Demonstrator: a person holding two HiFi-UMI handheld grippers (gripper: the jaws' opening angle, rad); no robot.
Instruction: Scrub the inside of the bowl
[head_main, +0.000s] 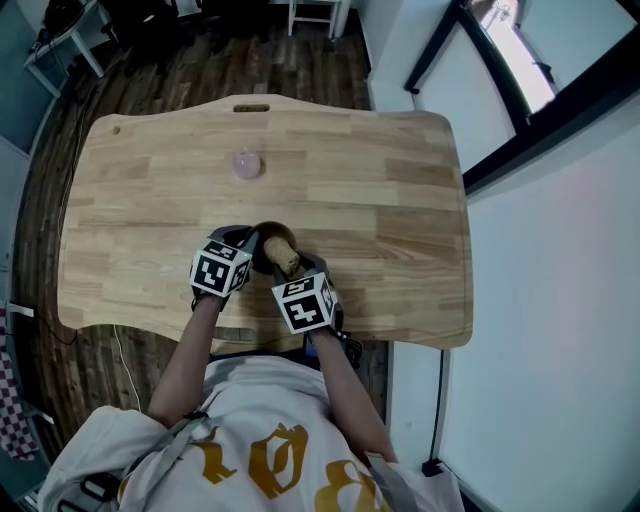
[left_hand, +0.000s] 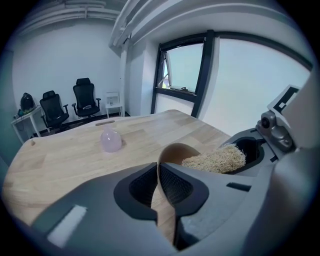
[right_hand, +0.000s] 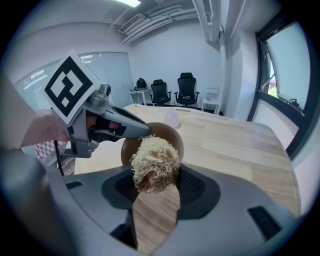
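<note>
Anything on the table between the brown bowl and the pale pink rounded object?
Nothing; the head view shows only bare light wooden tabletop between the brown bowl and the pale pink rounded object.

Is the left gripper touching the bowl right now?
Touching. In its own view the left gripper has both jaws clamped on the bowl rim.

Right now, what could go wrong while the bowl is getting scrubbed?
1. The left gripper pinches the bowl only by its thin rim, so a hard push might twist it loose.
2. The bowl is near the table's front edge, so if it slips it might fall off.
3. The right gripper holds the fluffy scrubber by one end; it might pull out.
</note>
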